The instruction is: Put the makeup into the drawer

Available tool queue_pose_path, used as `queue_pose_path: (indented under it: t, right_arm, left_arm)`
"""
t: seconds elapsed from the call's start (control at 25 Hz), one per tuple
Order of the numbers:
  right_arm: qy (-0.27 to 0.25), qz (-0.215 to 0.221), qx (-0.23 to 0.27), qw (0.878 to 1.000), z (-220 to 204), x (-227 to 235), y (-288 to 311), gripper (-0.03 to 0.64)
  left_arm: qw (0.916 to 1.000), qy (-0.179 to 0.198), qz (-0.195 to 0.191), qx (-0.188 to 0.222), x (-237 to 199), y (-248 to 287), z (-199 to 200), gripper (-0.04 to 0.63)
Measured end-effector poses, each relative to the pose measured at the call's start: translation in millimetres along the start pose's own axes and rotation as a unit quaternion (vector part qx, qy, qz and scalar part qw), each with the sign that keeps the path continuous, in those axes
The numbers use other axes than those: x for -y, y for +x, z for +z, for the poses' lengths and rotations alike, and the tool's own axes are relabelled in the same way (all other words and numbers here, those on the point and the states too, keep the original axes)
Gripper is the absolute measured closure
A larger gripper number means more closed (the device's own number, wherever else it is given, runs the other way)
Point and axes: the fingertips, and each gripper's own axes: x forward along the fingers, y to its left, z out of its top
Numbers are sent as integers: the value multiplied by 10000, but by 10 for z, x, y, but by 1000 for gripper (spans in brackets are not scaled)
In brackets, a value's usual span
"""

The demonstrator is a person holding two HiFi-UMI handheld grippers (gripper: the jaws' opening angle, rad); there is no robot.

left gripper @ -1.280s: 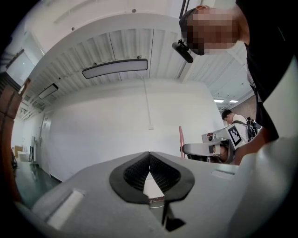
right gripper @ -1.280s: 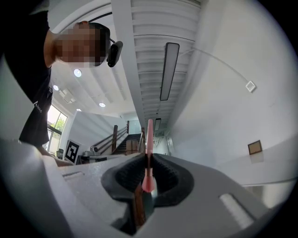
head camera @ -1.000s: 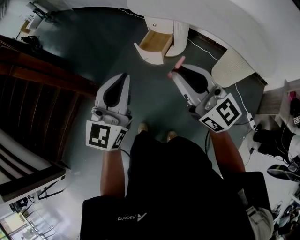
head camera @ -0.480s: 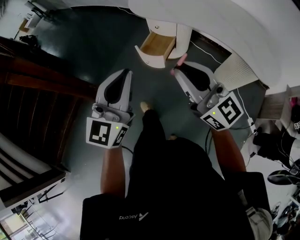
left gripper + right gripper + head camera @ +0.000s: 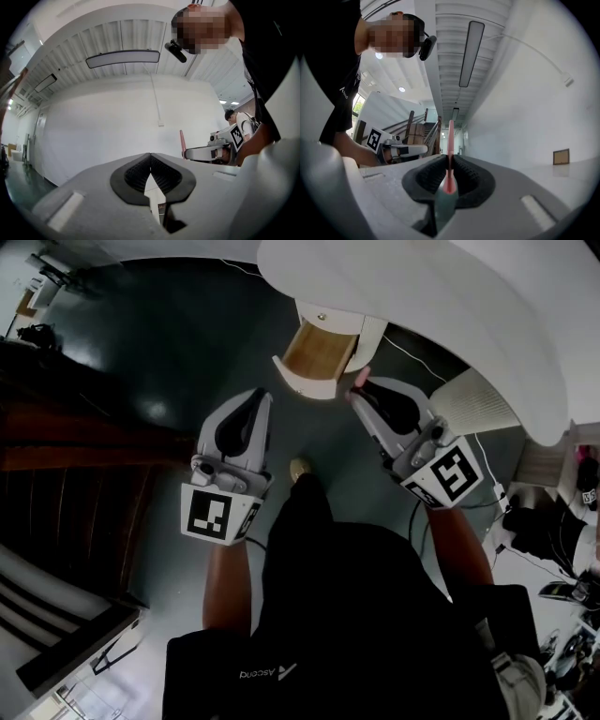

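head view looks steeply down on two tongs, one in each hand, over a dark green floor [image 5: 141, 352]. each carries one cube with square black-and-white markers, so two cubes in all. the left tongs [image 5: 260, 396] point toward one open white drawer with a pale wooden bottom [image 5: 317, 351], which juts out from under a white curved desk [image 5: 422, 296]. the drawer's wooden bottom shows bare. the right tongs [image 5: 355, 396] point at the drawer's right front corner, near it but apart from it.

one slim pink makeup stick [image 5: 362, 378] is the only makeup in sight. it is pinched in the right tongs, its pink end poking out past the tips, just beside the drawer's corner and outside the drawer. right gripper view shows those tongs [image 5: 450, 161] pressed together on the stick [image 5: 450, 140], which stands upright between the dark ribbed pads with a grey-green part at its lower end.

left gripper view shows the left tongs [image 5: 150, 156] drawn together at the tips, with only a narrow slit below the meeting pads and nothing held between them.

one pale shoe [image 5: 302, 468] shows on the floor between the two arms. one white ribbed object [image 5: 473, 399] stands beside the right tongs, under the desk's edge.
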Motion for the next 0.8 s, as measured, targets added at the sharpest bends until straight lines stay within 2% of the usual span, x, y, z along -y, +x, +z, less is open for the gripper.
queue_pose_path:
  t: [0.32,0.44,0.8]
  right_arm:
    - [-449,-207,-824,9954,-463,374,1049,566]
    - [-557,-275,-1243,9903,-744,542,1355,566]
    - [-662,-145,-2654,9617,-1875,1079,1829,566]
  left_arm:
    - [9994,-173,-277,81,-1001,456,-347,584]
    - [9984,-346,-441,-97,-1283,618,-592,584]
    - [9965,-614,-453,-357,-1806,1050,-1307,584]
